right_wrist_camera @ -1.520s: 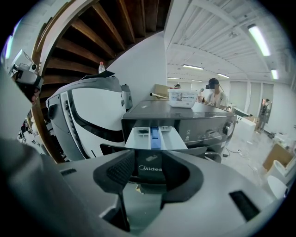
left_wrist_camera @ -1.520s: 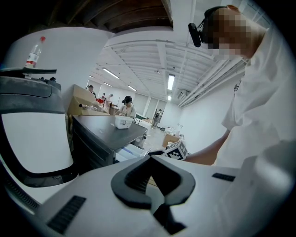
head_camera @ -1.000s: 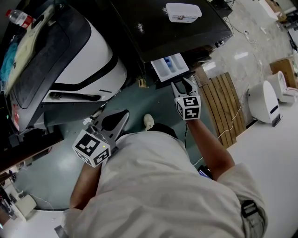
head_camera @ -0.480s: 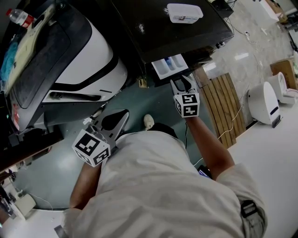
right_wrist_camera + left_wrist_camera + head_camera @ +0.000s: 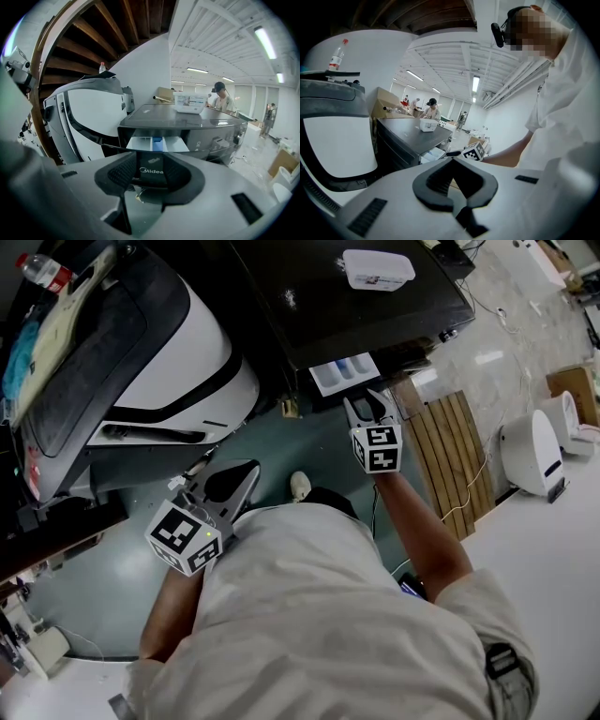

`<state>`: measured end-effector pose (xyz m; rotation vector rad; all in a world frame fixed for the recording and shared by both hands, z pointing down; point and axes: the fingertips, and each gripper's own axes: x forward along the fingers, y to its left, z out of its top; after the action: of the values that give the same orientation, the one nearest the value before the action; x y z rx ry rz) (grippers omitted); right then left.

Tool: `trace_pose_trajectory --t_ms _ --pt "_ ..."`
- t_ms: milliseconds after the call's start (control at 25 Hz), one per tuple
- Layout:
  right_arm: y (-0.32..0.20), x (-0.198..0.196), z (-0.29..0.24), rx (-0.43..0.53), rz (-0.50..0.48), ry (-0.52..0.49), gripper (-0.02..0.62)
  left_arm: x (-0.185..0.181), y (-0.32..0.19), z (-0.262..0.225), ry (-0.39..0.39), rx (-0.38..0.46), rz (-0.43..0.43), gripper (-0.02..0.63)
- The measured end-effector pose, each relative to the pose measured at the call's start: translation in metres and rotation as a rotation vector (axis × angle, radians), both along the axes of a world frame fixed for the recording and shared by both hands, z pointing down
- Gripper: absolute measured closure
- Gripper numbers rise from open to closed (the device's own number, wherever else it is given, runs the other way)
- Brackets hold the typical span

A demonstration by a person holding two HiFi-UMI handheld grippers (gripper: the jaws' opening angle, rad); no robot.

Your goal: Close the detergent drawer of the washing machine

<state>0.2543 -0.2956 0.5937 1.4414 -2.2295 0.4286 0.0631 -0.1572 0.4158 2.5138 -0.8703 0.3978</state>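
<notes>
Head view: the detergent drawer (image 5: 345,372) sticks out of the washing machine (image 5: 366,296), with the right gripper (image 5: 367,411) just at its 6 o'clock. Right gripper view: the jaws are apart, with the drawer's front between them. Left gripper view: the left gripper (image 5: 452,161) has its jaws together, empty.

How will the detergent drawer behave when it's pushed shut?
Probably stiff: the drawer looks like hard moulded plastic with divided compartments. It likely slides straight in along its slot in the washing machine, not tipping. Its glossy dark front panel may be slippery under a push.
</notes>
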Motion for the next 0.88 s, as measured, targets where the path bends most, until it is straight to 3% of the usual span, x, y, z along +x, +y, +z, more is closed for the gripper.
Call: trace_pose_trajectory --t_ms 880 --pt "-0.028 -0.012 -0.001 0.014 0.001 -0.008 0.419 -0.004 -0.011 0.0 -0.006 0.004 -0.012 0.612"
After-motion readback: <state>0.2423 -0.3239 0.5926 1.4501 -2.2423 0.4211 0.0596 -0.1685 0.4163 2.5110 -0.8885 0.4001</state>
